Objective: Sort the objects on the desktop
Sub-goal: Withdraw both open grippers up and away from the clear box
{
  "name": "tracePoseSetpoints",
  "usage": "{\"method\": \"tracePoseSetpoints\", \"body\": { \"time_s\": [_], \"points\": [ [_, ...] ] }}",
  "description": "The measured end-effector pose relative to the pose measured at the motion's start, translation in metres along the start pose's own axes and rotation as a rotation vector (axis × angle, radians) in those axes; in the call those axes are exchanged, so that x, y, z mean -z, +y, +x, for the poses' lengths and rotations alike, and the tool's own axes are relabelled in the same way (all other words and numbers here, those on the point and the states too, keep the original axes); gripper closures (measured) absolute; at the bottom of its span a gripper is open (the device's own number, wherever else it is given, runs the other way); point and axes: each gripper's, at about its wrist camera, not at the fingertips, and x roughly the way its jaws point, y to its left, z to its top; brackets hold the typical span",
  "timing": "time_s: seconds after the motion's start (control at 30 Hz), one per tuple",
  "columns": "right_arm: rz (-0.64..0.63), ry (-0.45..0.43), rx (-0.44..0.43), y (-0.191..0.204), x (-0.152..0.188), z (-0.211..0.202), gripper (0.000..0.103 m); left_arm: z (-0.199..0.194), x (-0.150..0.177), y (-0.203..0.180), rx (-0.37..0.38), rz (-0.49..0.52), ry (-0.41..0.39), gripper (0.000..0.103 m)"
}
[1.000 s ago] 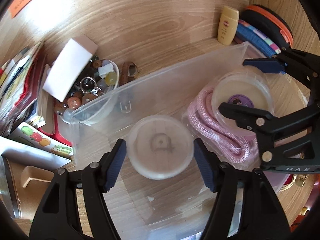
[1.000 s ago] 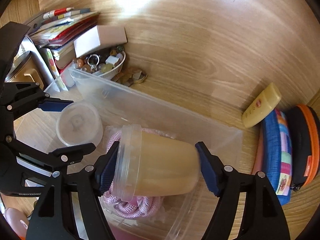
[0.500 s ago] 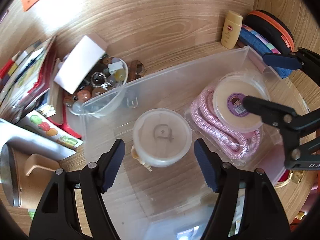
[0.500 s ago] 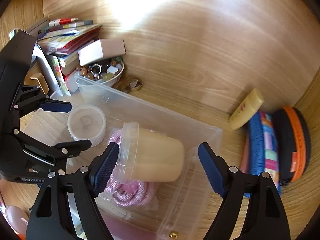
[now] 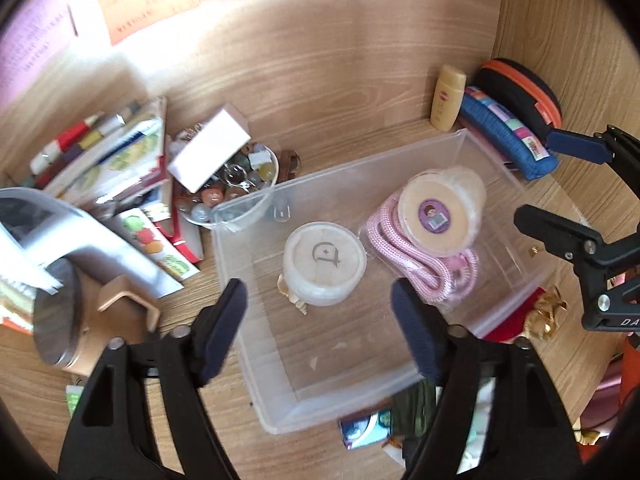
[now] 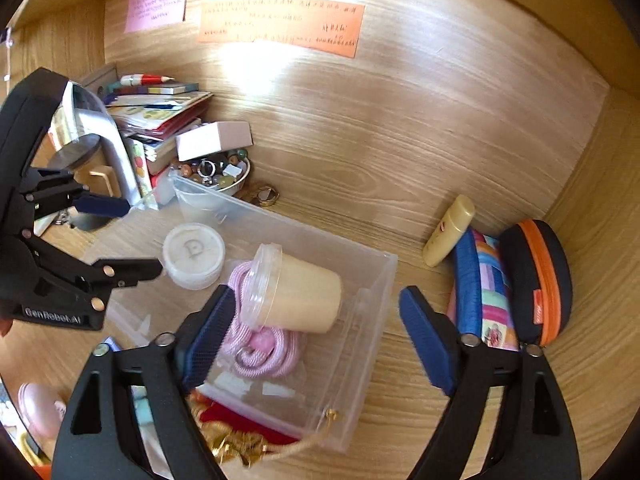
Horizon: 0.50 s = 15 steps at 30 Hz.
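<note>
A clear plastic bin [image 5: 496, 168] [image 6: 376, 280] stands on the wooden desk. In it sit a round white lidded jar [image 5: 324, 262] [image 6: 194, 254], a tan cup with a clear lid [image 5: 438, 216] [image 6: 296, 294] lying on its side, and a pink rope [image 5: 424, 260] [image 6: 264, 354] under the cup. My left gripper [image 5: 320, 320] is open and empty, above the bin's near side, short of the white jar. My right gripper [image 6: 312, 340] is open and empty, above the bin and back from the tan cup.
A bowl of beads [image 5: 236, 192] [image 6: 216, 174] with a white box [image 5: 208, 152] on it sits left of the bin, beside stacked books [image 5: 108, 160]. A yellow bottle [image 5: 448, 98] [image 6: 448, 230], a blue pouch [image 6: 480, 292] and an orange-rimmed case [image 6: 536, 280] stand at the right. Paper notes [image 6: 280, 26] hang on the back wall.
Both grippers opened and let go: the white jar and the tan cup now rest in the bin. Both grippers drew back and up from the bin.
</note>
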Motion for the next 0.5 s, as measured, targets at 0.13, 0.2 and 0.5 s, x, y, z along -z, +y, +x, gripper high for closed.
{"method": "tracePoseSetpoints", "body": {
  "time_s": [0.13, 0.2, 0.5],
  "points": [
    [0.011, -0.026, -0.003, 0.000, 0.011, -0.020, 0.018, -0.019, 0.006, -0.006, -0.008, 0.001, -0.068, 0.009],
    [0.022, -0.034, -0.002, -0.001, 0.018, -0.029, 0.017, -0.027, 0.010, -0.009, -0.015, -0.009, -0.090, 0.009],
    [0.084, -0.057, -0.043, 0.002, 0.058, -0.057, 0.011, -0.062, 0.054, -0.020, -0.082, -0.039, -0.165, 0.008]
  ]
}}
